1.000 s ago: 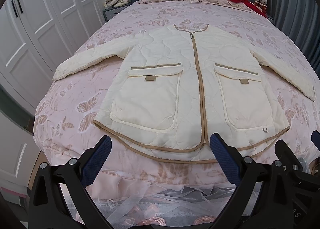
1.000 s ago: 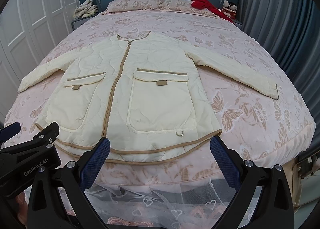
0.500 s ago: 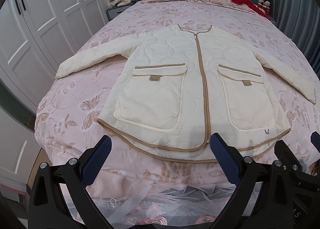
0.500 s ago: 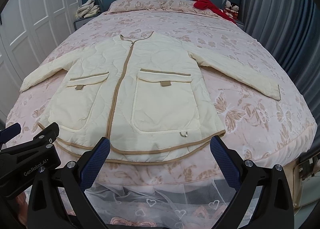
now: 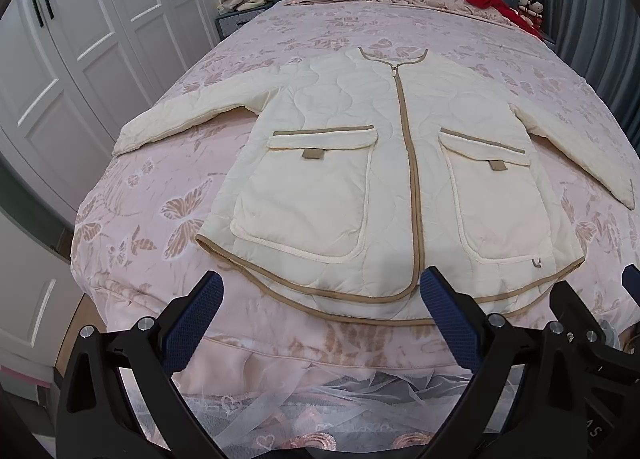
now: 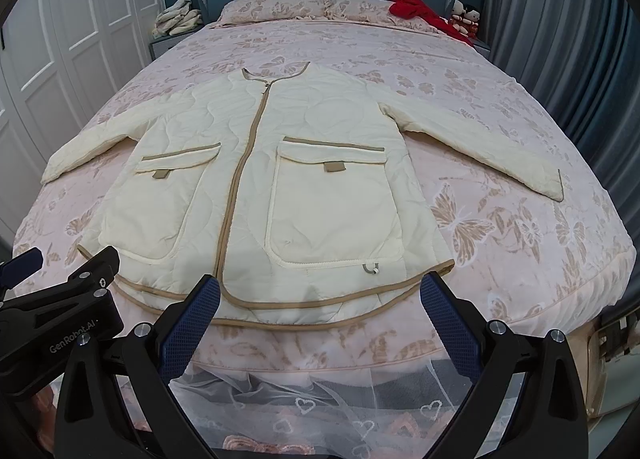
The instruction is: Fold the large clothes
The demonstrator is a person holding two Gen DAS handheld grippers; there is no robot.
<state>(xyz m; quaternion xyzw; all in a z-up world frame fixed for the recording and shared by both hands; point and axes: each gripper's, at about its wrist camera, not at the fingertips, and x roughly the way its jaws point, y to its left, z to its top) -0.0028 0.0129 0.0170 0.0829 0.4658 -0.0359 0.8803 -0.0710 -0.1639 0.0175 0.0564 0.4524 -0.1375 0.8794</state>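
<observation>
Faintly, "GenRobot.AI" lettering on left tool [image 6: 20, 263] beside cream jacket [image 6: 256, 179].

Each gripper is a black plastic frame with two angled arms ending in fingers faced with dark blue, finely textured pads. On the left gripper [image 5: 320, 299], at the bottom of its own view, silver screw heads sit at the arm joints, and white letters show at the lower right edge. The right gripper [image 6: 320, 299] looks the same, with silver screws. At the left edge of the right view, the left gripper's body carries white "GenRobot.AI" lettering.
</observation>
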